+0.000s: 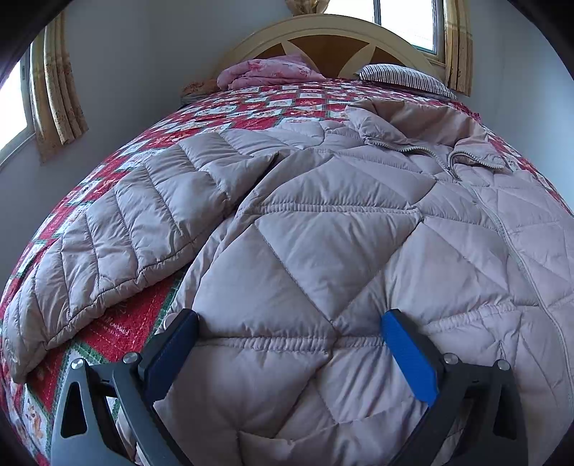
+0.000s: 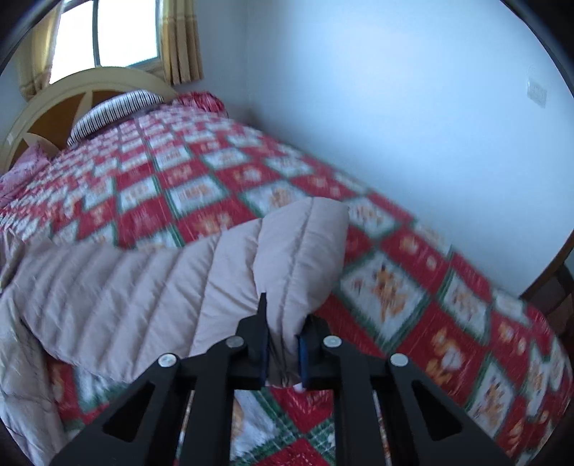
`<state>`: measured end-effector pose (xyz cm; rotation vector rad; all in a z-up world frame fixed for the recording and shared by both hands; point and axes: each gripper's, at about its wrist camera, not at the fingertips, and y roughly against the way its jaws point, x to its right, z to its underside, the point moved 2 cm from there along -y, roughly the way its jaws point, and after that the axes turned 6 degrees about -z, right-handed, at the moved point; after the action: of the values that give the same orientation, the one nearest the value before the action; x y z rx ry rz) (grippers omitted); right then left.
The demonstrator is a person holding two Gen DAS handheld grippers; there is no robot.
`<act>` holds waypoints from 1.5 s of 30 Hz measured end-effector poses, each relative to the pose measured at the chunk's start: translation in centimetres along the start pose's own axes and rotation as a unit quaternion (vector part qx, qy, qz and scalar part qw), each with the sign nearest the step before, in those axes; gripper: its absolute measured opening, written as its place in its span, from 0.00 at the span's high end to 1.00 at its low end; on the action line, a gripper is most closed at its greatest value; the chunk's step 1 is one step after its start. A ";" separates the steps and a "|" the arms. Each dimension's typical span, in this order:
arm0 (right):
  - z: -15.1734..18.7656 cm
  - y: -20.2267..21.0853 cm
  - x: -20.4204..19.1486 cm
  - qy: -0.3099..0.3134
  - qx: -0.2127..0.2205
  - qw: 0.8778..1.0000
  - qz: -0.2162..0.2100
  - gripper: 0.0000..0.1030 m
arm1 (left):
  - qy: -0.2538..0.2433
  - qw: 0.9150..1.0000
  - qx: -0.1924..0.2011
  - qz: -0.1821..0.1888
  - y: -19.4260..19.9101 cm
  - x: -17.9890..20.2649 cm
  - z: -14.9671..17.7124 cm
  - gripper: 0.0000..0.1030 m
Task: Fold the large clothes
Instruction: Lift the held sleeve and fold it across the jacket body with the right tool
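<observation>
A large pale pink quilted down jacket (image 1: 323,229) lies front up on the bed, collar and zipper at the far right. Its left sleeve (image 1: 118,229) stretches out to the left over the quilt. My left gripper (image 1: 290,322) is open, its jaws spread wide over the lower body of the jacket, holding nothing. In the right wrist view, my right gripper (image 2: 283,344) is shut on the end of the other sleeve (image 2: 297,251) and holds it lifted off the bed; that view is blurred by motion.
The bed carries a red, white and green patchwork quilt (image 2: 394,286). A folded pink blanket (image 1: 269,71) and a striped pillow (image 1: 401,77) lie by the curved headboard (image 1: 323,32). A white wall (image 2: 394,107) runs along the bed's right side. Curtained windows stand behind.
</observation>
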<state>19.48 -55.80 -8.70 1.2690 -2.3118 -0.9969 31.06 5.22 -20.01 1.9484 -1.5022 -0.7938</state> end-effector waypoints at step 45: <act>7.9 13.6 -45.3 0.369 0.147 0.880 -0.260 0.86 | 0.027 0.999 0.005 0.029 0.0 -1.0 0.1 0.01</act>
<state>31.81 -9.86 -2.31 2.0177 -1.5747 -0.1758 30.81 6.23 -19.91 1.9090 -1.5258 -0.7038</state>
